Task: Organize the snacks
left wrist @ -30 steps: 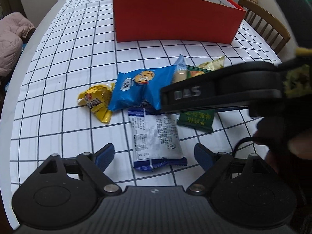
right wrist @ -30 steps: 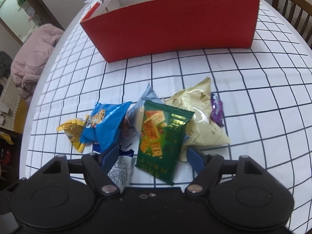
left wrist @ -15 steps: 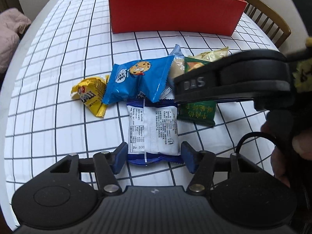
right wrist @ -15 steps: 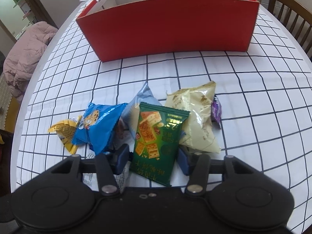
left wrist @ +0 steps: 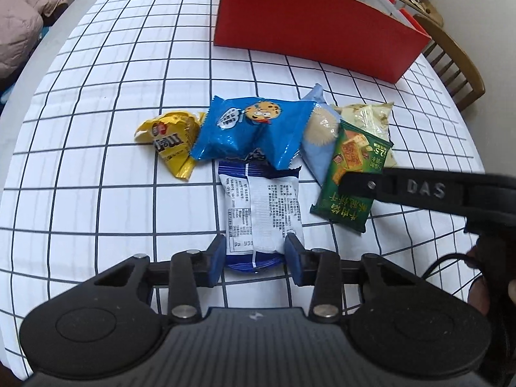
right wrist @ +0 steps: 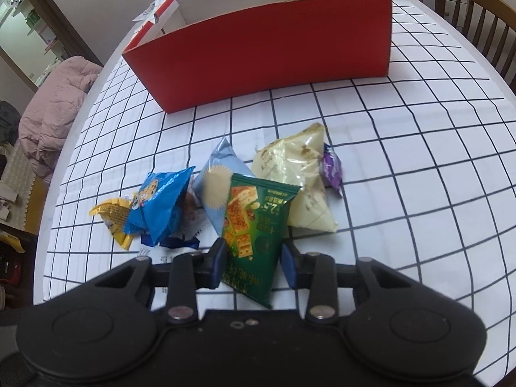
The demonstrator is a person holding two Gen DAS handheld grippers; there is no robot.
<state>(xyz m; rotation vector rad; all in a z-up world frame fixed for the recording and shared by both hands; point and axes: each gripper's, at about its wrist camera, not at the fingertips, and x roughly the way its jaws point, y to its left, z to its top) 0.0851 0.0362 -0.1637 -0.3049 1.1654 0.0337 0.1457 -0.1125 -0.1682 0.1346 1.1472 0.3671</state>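
Note:
A pile of snack packets lies on the checked tablecloth in front of a red box (left wrist: pixel 309 22), which also shows in the right wrist view (right wrist: pixel 264 51). My left gripper (left wrist: pixel 256 254) is shut on the white and blue packet (left wrist: pixel 261 209), with a pad at each side of its near end. My right gripper (right wrist: pixel 253 259) is shut on the green cracker packet (right wrist: pixel 254 235), whose far end is lifted and tilted; the packet also shows in the left wrist view (left wrist: pixel 351 174). The right gripper's body (left wrist: pixel 429 193) lies over that packet there.
The pile also holds a yellow packet (left wrist: pixel 171 138), a blue cookie packet (left wrist: pixel 254 129), a pale blue packet (right wrist: pixel 216 187), a cream packet (right wrist: pixel 303 180) and a small purple one (right wrist: pixel 332 167). A wooden chair (left wrist: pixel 458 64) stands at the right. A pink quilt (right wrist: pixel 54 109) lies left of the table.
Both grippers moved forward onto their packets and closed from wide open to gripping. The green packet's far end has lifted and tilted.

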